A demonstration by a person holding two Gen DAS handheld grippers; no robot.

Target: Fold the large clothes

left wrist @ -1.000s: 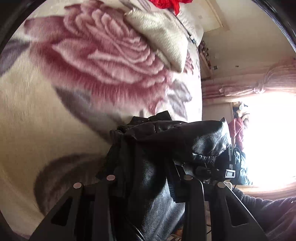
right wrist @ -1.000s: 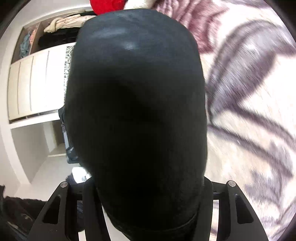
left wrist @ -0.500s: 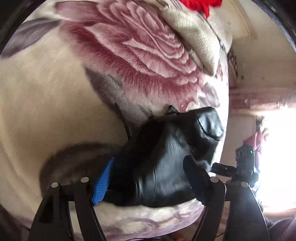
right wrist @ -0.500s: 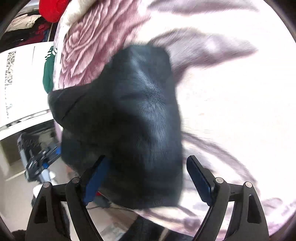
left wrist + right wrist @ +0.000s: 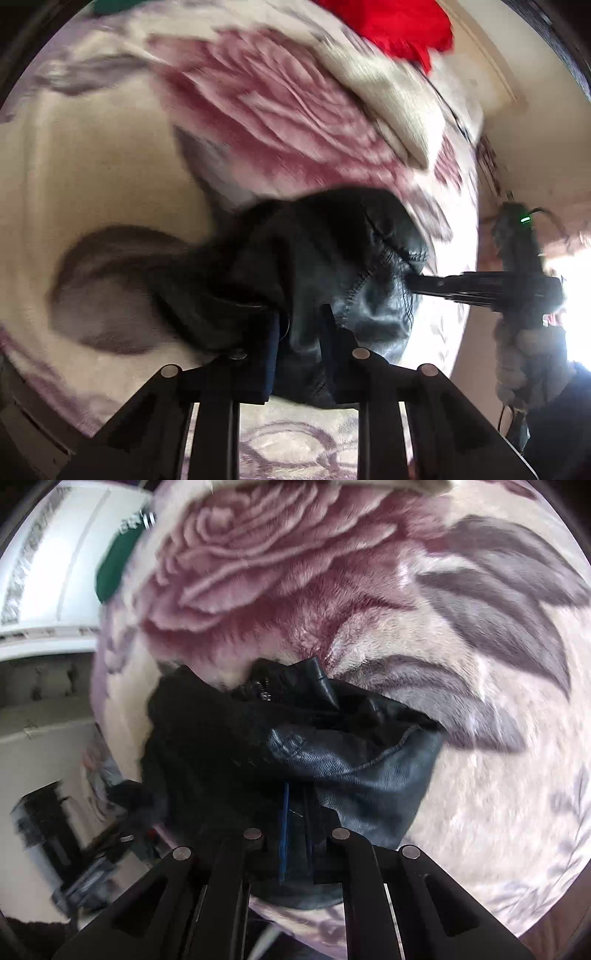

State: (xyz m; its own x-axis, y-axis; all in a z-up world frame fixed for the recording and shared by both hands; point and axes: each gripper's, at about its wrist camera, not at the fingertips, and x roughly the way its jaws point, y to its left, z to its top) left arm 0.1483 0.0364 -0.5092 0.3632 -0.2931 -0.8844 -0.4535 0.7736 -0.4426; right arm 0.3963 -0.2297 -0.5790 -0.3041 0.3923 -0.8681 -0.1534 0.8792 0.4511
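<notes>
A black leather jacket (image 5: 332,266) lies bunched near the front edge of a bed with a rose-patterned fleece blanket (image 5: 110,155). My left gripper (image 5: 301,332) is shut on a fold of the jacket. My right gripper (image 5: 295,812) is shut on another part of the jacket (image 5: 351,768), whose zipper and collar show above the fingers. The right gripper also shows in the left wrist view (image 5: 480,286), touching the jacket's right side. The jacket's lower part is hidden behind the fingers.
A red garment (image 5: 399,26) and a beige folded cloth (image 5: 384,96) lie at the bed's far end. A green garment (image 5: 118,561) hangs at the bed's left edge beside a white wardrobe (image 5: 48,572). A bright window is at the right.
Both grippers were open around the jacket half a second ago and have now closed on it. The jacket has dropped from held-up to lying on the blanket.
</notes>
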